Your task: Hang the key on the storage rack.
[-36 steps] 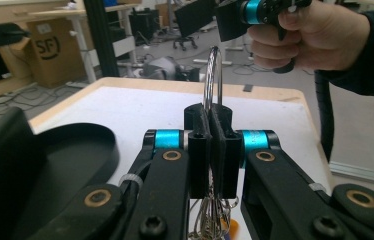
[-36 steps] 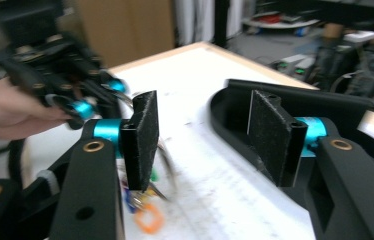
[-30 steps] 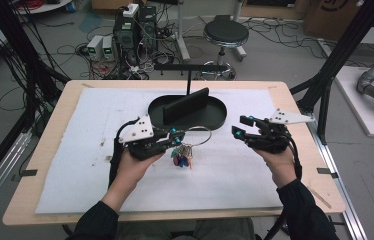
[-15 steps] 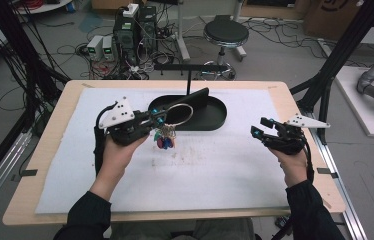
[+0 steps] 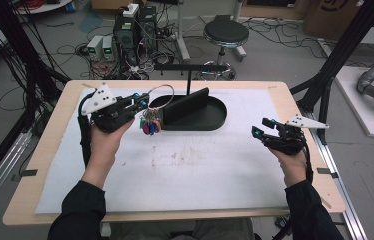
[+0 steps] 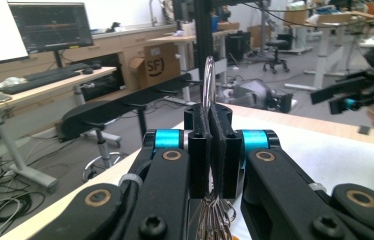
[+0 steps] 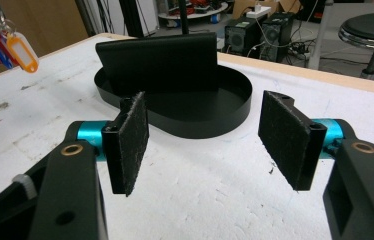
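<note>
My left gripper (image 5: 142, 101) is shut on a large metal key ring (image 5: 161, 95), held above the table's left half. Keys and coloured tags (image 5: 150, 125) dangle under the ring. In the left gripper view the ring (image 6: 208, 80) stands edge-on between the closed pads (image 6: 201, 131) of the left gripper (image 6: 210, 120). My right gripper (image 5: 261, 129) hovers low near the table's right side, well apart from the ring. Its jaws have just been opening and nothing is between them. The right gripper (image 7: 202, 132) faces the black tray (image 7: 235, 100), with the tags (image 7: 10, 47) hanging at the far left.
A black oval tray (image 5: 215, 117) with an upright black plate (image 5: 185, 106) sits at the table's back middle. Behind it rises a thin black stand with a crossbar (image 5: 190, 66). White matting (image 5: 190, 170) covers the table. The other gripper (image 6: 347, 95) is at the right in the left gripper view.
My left gripper has carried the key ring left and upward, away from the centre. My right gripper has drawn back to the right and sunk lower, with its jaws wider apart.
</note>
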### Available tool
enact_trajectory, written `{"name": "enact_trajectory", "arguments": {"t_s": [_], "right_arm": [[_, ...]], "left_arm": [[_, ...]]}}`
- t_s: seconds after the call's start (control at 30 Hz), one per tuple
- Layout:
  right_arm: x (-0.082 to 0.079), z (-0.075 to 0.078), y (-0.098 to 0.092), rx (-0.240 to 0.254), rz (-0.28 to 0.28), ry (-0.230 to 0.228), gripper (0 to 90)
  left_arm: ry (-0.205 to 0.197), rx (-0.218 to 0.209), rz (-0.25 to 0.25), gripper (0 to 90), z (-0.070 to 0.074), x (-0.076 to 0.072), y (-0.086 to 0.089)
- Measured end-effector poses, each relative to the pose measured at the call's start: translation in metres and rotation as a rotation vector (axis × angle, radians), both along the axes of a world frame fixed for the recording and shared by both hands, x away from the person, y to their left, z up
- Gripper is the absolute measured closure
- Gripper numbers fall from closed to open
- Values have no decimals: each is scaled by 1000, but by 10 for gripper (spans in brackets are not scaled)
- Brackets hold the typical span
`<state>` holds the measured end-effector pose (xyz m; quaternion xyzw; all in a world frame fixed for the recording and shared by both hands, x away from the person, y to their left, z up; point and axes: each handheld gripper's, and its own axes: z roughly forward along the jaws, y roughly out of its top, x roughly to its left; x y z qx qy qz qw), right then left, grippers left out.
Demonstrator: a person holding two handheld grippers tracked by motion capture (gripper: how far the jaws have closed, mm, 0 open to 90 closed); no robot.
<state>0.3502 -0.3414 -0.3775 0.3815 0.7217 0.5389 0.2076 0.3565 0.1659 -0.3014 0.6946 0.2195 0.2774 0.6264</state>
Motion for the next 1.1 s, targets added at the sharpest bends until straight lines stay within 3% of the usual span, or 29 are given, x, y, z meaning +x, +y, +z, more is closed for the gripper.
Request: {"name": "enact_trajectory", "arguments": {"t_s": [0.37, 1.1], "right_arm": [[2, -3, -4, 3, -28, 12, 365], [4, -4, -8, 15, -39, 17, 363]], "left_arm": [[6, -9, 69, 865, 2, 21, 6], [-5, -2, 142, 865, 0, 54, -1]]}}
